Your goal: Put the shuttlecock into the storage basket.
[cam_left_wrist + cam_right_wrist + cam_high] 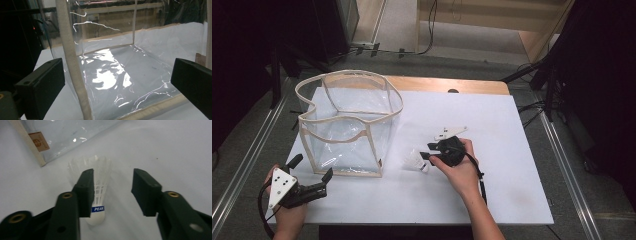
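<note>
Shuttlecock (98, 195): it is lying on its side on the white table (492, 130), just beside the lower right corner of the clear bag (349, 125); its cork is pointing toward the right gripper's camera and its skirt is fanning out toward the bag.

Right gripper (112, 192): its jaws are standing apart and straddling the shuttlecock; the left jaw is sitting against or just beside the skirt, and the other jaw is standing well clear, so nothing is being clamped yet. In the high view the right gripper (430, 152) is reaching in from the person's right hand (459, 167).

Left gripper (312, 172): it is being held wide open at the bag's near left corner; in the left gripper view a cloth-bound edge of the bag (72, 65) is rising between its jaws, which are not touching it.

Handling, shuttlecock: it is looking very light, so a nudge from one jaw is likely to roll or skate it across the smooth table. The feather-like skirt is looking thin and crushable; the rounded cork is looking firm but slippery.

Where to hold: probably low on the skirt near the blue band (97, 208), where the ribs are gathering and the body is stiffest, closing gently.

Handling, bag: the clear plastic walls are looking soft and floppy, with the cloth binding offering the firmest place to pinch.
</note>
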